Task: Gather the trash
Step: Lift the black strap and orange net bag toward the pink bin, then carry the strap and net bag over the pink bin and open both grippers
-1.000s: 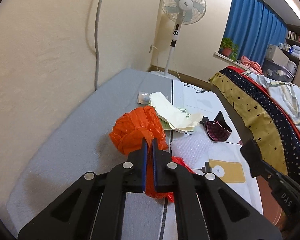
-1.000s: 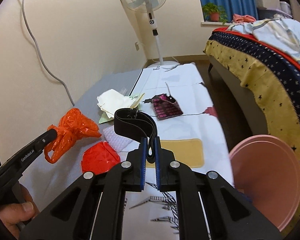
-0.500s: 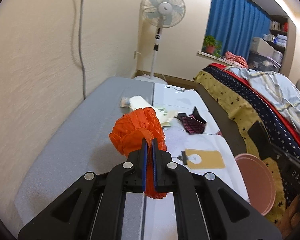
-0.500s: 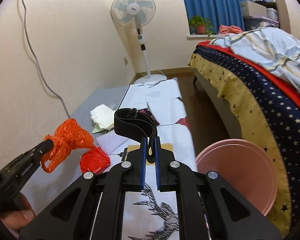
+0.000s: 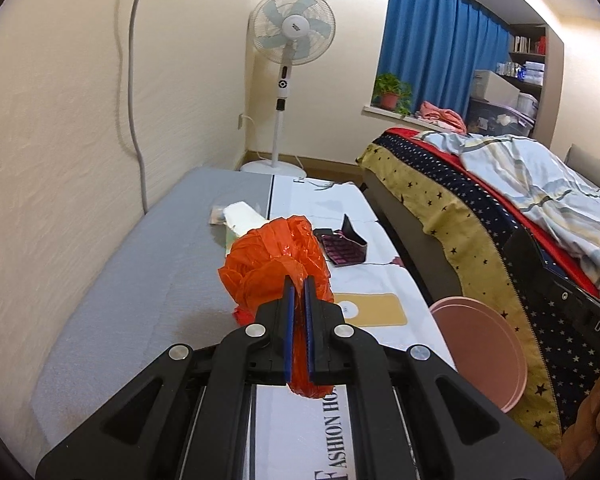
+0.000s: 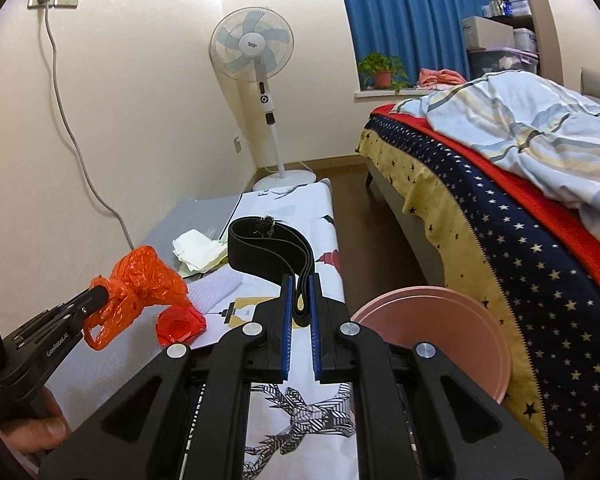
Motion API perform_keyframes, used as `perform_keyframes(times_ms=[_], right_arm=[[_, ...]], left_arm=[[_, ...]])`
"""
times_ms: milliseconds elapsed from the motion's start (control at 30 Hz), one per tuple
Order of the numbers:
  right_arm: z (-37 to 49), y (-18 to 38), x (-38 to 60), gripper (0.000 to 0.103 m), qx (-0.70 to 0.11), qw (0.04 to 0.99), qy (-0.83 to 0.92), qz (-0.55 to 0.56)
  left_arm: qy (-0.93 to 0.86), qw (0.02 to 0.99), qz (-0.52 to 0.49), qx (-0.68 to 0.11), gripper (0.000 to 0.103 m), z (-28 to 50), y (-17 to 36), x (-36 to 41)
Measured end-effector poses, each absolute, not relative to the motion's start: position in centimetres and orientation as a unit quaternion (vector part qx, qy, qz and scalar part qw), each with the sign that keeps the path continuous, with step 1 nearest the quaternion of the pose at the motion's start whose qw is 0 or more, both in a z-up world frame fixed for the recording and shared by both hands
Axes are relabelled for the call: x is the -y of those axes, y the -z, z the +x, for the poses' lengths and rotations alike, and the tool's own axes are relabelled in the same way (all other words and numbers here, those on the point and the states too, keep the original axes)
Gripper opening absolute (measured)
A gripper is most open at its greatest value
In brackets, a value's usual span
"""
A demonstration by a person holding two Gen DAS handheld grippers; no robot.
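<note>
My left gripper (image 5: 297,284) is shut on a crumpled orange plastic bag (image 5: 274,258) and holds it above the low table; the bag also shows in the right wrist view (image 6: 140,280). My right gripper (image 6: 299,284) is shut on a black elastic band (image 6: 266,250) that loops up in front of the fingers. A pink bin (image 6: 440,320) stands on the floor between table and bed, to the right of both grippers, and also shows in the left wrist view (image 5: 480,344). A second orange scrap (image 6: 180,322) lies on the table below the bag.
On the table lie white crumpled paper (image 6: 196,246), bubble wrap (image 6: 216,286), and a dark pink packet (image 5: 342,246). The table (image 5: 140,280) runs along the left wall. A bed (image 6: 500,200) is at the right. A standing fan (image 5: 290,36) is at the far end.
Both grippers have risen and drawn back from the table with their loads. The pink bin has come further into both views. The orange bag now hangs clear of the table.
</note>
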State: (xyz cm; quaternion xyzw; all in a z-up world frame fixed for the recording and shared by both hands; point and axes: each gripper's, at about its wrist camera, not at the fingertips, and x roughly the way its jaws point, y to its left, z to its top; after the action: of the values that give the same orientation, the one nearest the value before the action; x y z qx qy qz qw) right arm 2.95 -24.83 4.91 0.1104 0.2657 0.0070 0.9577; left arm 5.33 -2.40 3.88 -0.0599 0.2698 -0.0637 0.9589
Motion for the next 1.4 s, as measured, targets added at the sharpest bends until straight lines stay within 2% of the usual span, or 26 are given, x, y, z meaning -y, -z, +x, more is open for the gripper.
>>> perform_keyframes(times_ms=[533, 1400], right_arm=[[0.6, -5.6, 27.1, 0.008, -0.253, 0.96, 0.022, 0.119], [1.8, -3.1, 30.8, 0.008, -0.266, 0.95, 0.087, 0.139]], left_arm=[[0.101, 0.959, -0.05, -0.26, 0.004, 4.1, -4.4, 4.9], [0.147, 0.952, -0.046, -0.265, 0.004, 5.5, -2.8, 8.8]])
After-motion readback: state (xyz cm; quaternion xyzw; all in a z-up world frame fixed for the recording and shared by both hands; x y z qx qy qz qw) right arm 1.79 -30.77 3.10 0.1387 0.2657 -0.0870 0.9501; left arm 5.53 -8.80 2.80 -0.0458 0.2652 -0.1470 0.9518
